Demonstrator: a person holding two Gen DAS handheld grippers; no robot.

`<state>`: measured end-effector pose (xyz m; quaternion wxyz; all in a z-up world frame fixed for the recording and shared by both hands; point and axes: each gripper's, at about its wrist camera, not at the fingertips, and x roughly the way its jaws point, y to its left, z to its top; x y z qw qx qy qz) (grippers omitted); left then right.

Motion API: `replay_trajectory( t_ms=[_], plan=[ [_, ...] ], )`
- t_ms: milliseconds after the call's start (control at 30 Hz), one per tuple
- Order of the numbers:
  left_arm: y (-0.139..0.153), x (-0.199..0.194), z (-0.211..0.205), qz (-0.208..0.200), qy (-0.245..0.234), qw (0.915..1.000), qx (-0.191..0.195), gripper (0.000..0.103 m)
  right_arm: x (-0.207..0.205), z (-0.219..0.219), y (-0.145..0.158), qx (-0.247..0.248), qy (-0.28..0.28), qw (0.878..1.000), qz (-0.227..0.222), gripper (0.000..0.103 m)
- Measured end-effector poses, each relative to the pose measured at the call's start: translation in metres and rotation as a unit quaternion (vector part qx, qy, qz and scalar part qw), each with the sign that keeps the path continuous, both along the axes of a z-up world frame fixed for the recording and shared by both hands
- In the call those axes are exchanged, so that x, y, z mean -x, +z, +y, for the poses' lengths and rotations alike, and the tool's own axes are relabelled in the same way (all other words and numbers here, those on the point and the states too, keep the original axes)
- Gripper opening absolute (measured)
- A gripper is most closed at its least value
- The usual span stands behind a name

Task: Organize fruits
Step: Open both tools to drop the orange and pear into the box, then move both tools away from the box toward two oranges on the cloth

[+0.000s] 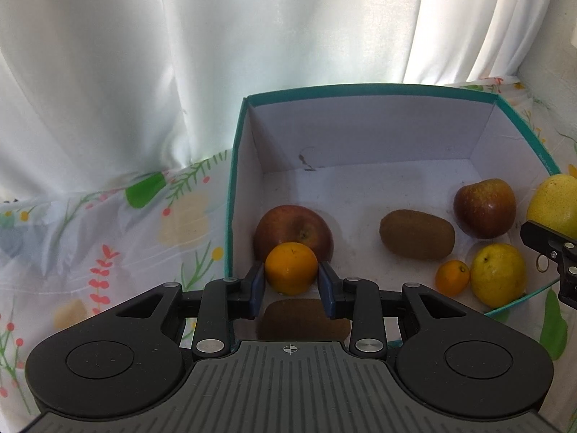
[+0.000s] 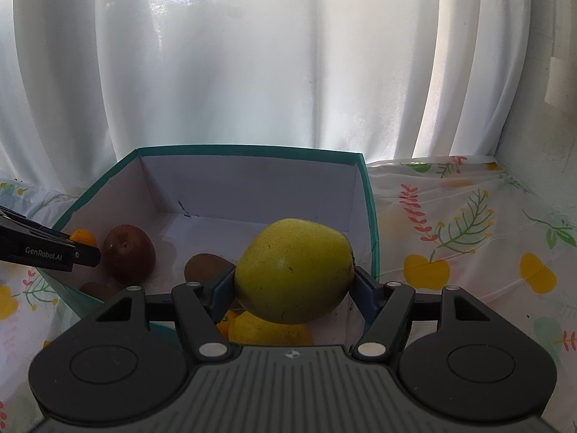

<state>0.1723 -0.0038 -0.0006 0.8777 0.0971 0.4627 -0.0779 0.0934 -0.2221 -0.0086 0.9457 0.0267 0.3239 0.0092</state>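
- "GenRobot.AI" is printed in pale letters on the black side of the left tool (image 2: 88,250), where it pokes in at the left edge of the right wrist view
- The left tool (image 1: 291,281) is closed on a small orange (image 1: 291,268): both blue pads touch its sides, and it hangs over the near left part of the box (image 1: 360,88)
- The orange is round, bright and smooth, with a small dark stem mark on top
- The right tool (image 2: 294,288) stands partly open around a big pear (image 2: 294,270), gripped on both sides, held above the box's near right side
- The pear is yellow-green, speckled with fine brown dots, and wider than the tool's pads are tall
- The box is open cardboard, teal outside and along the rim, white inside, with a dark scuff on the back wall
- Inside it on the floor: a red apple (image 1: 293,232) just behind the held orange, a kiwi (image 1: 417,234) in the middle, a second red apple (image 1: 484,207) at the right, a second small orange (image 1: 452,277) beside a second yellow pear (image 1: 497,275) in the near right corner
- Another kiwi (image 1: 304,319) lies below the left tool, partly hidden
- The box sits on a counter (image 1: 108,252) covered by a white cloth printed with flowers, leaves and yellow fruit
- White curtains (image 1: 180,54) hang behind
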Motion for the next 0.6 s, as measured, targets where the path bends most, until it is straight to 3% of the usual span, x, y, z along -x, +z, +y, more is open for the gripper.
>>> replay_trajectory(
  t_ms=[133, 233, 300, 433, 600],
  plan=[
    [0.000, 0.001, -0.001, 0.000, -0.002, 1.0000, -0.002, 0.038, 0.000, 0.002, -0.001, 0.003, 0.003, 1.000, -0.002, 0.069],
    [0.002, 0.005, -0.003, 0.004, -0.015, 0.9998, 0.010, 0.053, 0.005, -0.001, 0.006, -0.001, 0.003, 1.000, -0.021, 0.077],
    [0.007, 0.010, -0.007, -0.008, -0.019, 0.9998, 0.004, 0.069, 0.010, -0.002, 0.012, 0.003, -0.003, 0.999, -0.038, 0.090],
    [0.023, 0.023, -0.011, -0.040, -0.033, 0.9986, 0.000, 0.086, 0.024, -0.005, 0.024, 0.003, -0.009, 0.998, -0.070, 0.098],
    [0.037, 0.037, -0.010, -0.059, -0.031, 0.9977, -0.006, 0.090, 0.043, -0.009, 0.036, -0.012, -0.014, 0.996, -0.085, 0.103]
  ],
)
